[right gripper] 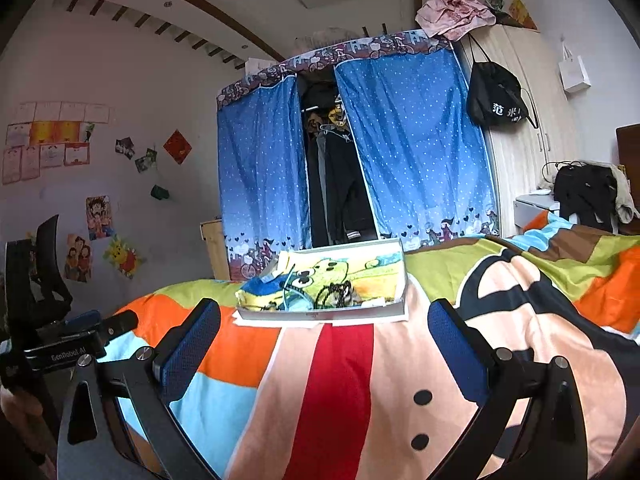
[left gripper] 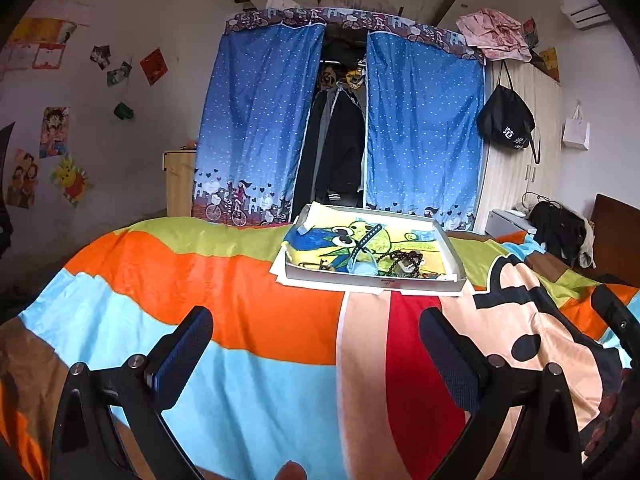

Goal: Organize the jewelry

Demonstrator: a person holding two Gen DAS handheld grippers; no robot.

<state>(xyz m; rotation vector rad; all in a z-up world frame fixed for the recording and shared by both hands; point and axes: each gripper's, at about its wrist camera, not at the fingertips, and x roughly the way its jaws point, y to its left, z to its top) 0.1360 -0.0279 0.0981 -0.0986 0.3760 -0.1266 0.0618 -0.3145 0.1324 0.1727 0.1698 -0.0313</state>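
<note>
Nothing sorted yet: jewelry is lying jumbled in the tray on the bed, well ahead of both grippers' fingers, left gripper and right gripper both spread apart, holding nothing.

Bed — white tray on colourful blanket.

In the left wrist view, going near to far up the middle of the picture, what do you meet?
Open tongs → colourful bedspread → white tray lined with a cartoon cloth, jewelry piled at its near edge → blue dotted curtains with dark clothes hanging between them.
</note>
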